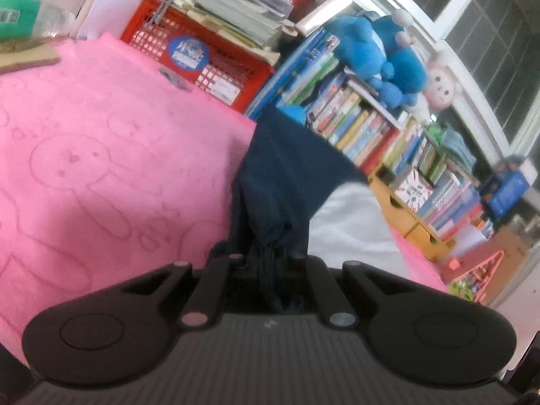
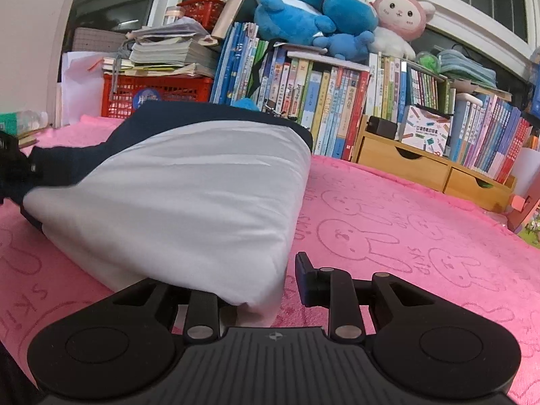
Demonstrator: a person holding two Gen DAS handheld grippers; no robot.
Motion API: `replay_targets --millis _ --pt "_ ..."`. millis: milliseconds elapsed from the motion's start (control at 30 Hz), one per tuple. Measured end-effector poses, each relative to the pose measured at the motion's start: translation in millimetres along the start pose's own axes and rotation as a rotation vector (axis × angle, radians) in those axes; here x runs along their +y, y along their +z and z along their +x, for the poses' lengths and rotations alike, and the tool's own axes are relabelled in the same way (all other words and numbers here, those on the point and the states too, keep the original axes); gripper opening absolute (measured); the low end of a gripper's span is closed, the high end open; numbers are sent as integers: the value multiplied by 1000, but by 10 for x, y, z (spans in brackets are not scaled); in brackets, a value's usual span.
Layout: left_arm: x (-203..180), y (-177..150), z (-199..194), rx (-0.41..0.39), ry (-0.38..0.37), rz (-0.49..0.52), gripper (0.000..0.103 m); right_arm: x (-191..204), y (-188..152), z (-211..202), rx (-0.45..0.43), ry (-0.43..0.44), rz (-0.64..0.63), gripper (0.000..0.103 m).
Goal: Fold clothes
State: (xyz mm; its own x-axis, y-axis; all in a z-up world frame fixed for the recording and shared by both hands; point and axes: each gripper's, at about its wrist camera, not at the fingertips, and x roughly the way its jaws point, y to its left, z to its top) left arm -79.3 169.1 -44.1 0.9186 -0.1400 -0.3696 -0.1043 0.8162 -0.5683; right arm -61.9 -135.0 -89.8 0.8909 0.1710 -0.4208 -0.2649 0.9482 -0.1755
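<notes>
A garment with a white body (image 2: 189, 195) and a navy part (image 2: 101, 155) lies folded on the pink rabbit-print blanket (image 2: 405, 236). My left gripper (image 1: 266, 256) is shut on a bunched fold of the navy cloth (image 1: 283, 175), which stretches away from it, with the white cloth (image 1: 351, 229) to its right. In the right wrist view, that gripper shows as a dark shape at the far left edge (image 2: 10, 162). My right gripper (image 2: 260, 283) stands at the garment's near corner. The corner lies between its jaws, the right finger (image 2: 303, 280) stands apart from the cloth, and the left finger is hidden behind it.
Behind the blanket stand a red crate (image 2: 162, 94) stacked with papers, rows of books (image 2: 320, 101) topped with blue and pink plush toys (image 2: 320, 17), and a wooden drawer box (image 2: 405, 162). A plastic bottle (image 1: 50, 20) lies at the far left.
</notes>
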Motion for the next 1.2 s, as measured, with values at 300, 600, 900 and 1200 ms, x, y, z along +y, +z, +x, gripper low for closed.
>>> replay_targets --millis 300,600,900,1200 --pt "175 257 -26 -41 13 19 17 71 -51 -55 -7 20 -14 31" --pt "13 390 -319 -134 122 171 18 -41 -83 -90 -3 30 56 27" --pt "-649 -100 -164 -14 20 542 22 -180 -221 -251 6 101 144 23" --pt "-378 427 -229 -31 160 476 32 -460 -219 -408 43 301 139 25"
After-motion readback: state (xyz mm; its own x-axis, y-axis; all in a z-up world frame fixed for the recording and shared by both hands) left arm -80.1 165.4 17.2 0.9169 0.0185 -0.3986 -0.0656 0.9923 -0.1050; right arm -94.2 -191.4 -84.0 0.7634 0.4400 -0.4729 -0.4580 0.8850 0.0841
